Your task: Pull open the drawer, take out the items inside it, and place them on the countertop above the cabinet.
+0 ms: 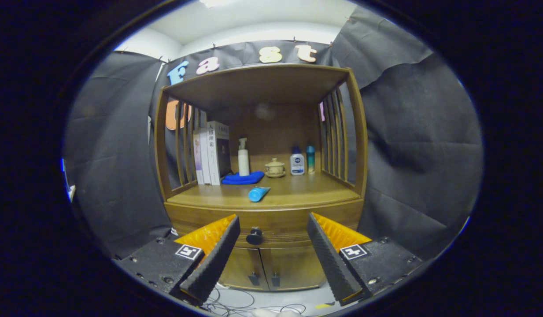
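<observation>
Holding: our gripper released, fingers spread
Drawer knob: between our fingers, beyond them
Blue tube: on bench ahead

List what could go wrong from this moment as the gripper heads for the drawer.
The gripper is open, and the small round drawer knob sits nearer its left finger, so a closing grasp might slip off. The blue tube lies close to the countertop front edge, so a jolt while pulling the drawer might roll it off.
</observation>
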`<act>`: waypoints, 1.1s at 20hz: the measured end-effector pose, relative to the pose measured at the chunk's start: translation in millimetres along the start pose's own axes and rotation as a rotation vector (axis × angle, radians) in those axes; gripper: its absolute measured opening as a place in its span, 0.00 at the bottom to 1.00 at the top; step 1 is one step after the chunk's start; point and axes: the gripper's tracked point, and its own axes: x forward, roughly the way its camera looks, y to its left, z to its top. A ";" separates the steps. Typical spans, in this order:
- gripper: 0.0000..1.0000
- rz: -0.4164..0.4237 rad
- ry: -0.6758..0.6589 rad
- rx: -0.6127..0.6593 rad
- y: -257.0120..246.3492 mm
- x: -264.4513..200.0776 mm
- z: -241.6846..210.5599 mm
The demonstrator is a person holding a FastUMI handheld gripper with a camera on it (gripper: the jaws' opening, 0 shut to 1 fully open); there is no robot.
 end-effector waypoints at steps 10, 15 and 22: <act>0.99 -0.030 0.006 0.017 -20.2 3.7 -3.3; 0.99 -0.019 0.004 0.013 -16.9 2.7 -3.9; 0.99 -0.017 -0.003 0.016 -17.4 0.8 -0.1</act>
